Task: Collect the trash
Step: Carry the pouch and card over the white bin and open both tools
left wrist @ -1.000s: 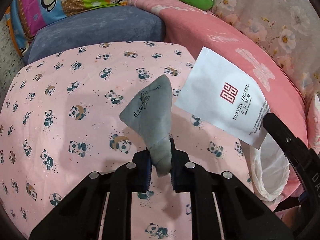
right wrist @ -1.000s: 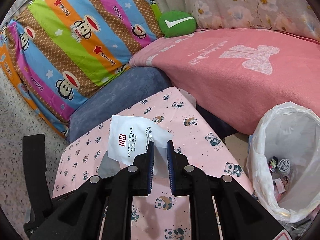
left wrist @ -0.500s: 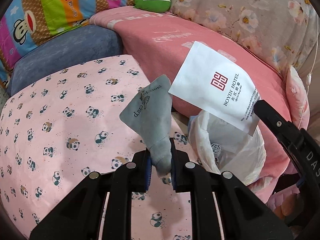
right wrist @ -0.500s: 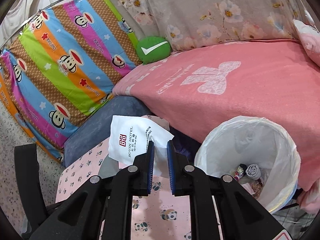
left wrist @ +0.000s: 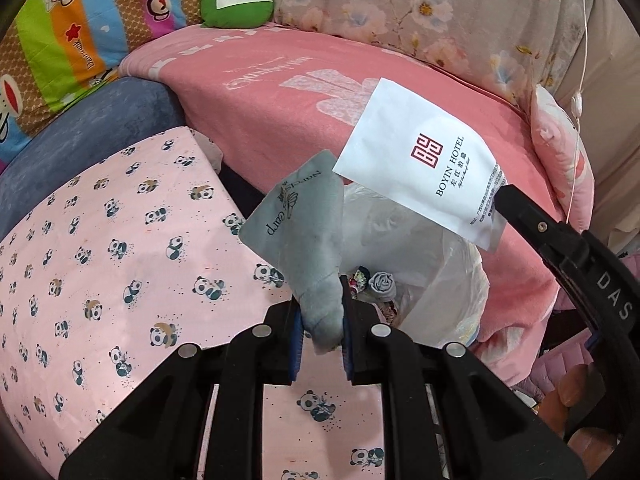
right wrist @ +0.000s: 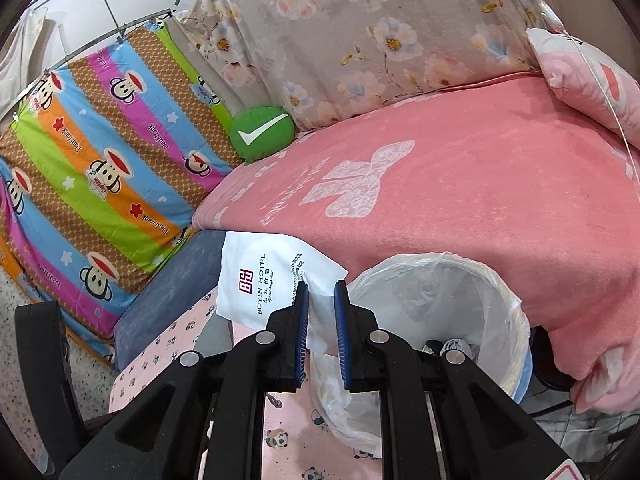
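My left gripper (left wrist: 320, 304) is shut on a grey cloth pouch (left wrist: 304, 224) with dark lettering, held up over the near rim of a trash bin lined with a white plastic bag (left wrist: 432, 264). My right gripper (right wrist: 321, 292) is shut on a corner of a white Boyin Hotel packet (right wrist: 260, 276); the packet also shows in the left wrist view (left wrist: 420, 160), hanging above the bin. The bin (right wrist: 492, 280) stands between the panda-print surface and the pink bed, with several bits of trash inside.
A pink panda-print surface (left wrist: 120, 248) lies on the left. A pink blanket covers the bed (right wrist: 460, 200) behind the bin. A blue-grey cushion (right wrist: 176, 280), a striped monkey quilt (right wrist: 100, 168) and a green check-mark pillow (right wrist: 262, 133) sit at the back.
Both grippers have swung right from over the panda surface to the trash bin, each still holding its item. The bin is now close below both.
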`<state>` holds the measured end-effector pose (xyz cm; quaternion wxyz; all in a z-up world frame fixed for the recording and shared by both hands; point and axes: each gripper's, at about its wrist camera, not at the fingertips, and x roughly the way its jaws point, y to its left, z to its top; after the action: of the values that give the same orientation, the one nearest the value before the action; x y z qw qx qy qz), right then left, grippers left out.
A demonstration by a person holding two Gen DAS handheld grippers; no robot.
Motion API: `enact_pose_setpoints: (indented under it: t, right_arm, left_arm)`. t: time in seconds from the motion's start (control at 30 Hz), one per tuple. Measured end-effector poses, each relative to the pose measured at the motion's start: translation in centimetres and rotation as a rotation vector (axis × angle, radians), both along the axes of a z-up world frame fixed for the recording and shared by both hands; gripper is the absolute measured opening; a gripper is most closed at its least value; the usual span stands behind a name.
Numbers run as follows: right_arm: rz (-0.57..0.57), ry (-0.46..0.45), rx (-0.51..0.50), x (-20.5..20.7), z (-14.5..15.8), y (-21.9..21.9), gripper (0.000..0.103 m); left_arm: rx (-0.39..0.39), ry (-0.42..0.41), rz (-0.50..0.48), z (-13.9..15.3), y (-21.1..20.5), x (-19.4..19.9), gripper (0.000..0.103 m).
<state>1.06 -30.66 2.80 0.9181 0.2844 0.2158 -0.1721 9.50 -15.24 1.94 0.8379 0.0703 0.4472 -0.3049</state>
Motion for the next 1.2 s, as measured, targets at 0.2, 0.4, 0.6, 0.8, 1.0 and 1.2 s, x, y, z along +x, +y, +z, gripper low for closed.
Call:
enact_pose_setpoints:
  t: [0.2, 0.4, 0.6, 0.8, 1.0, 1.2]
  right_arm:
    - [-0.044, -0.005, 0.021, -1.3, -0.5, -2.0, 0.013]
    - [-0.069, -0.006, 0.032, -1.9, -0.7, -3.0, 0.013]
    - [-0.088, -0.001, 0.041, -2.2, -1.0, -3.9, 0.013]
    - [-0.103, 0.003, 0.044, -2.5, -1.1, -4.3, 0.013]
    - [-0.111, 0.006, 0.046, -2.5, -1.1, -4.6, 0.013]
    - [-0.106, 0.012, 0.046, -2.3, -1.3, -4.5, 0.013]
  left_arm:
    - [0.010, -0.005, -0.051, 0.1, -2.3, -0.8, 0.015]
    - [0.006, 0.010, -0.083, 0.1, -4.0, -1.2, 0.017]
    - [0.010, 0.005, -0.112, 0.1, -5.3, -1.5, 0.018]
    - [0.010, 0.013, -0.133, -0.1, -6.3, -1.6, 0.021]
    - [-0.008, -0.001, -0.131, -0.1, -6.3, -1.8, 0.053]
    - [-0.011, 0.003, -0.115, -0.2, -5.8, -1.2, 0.058]
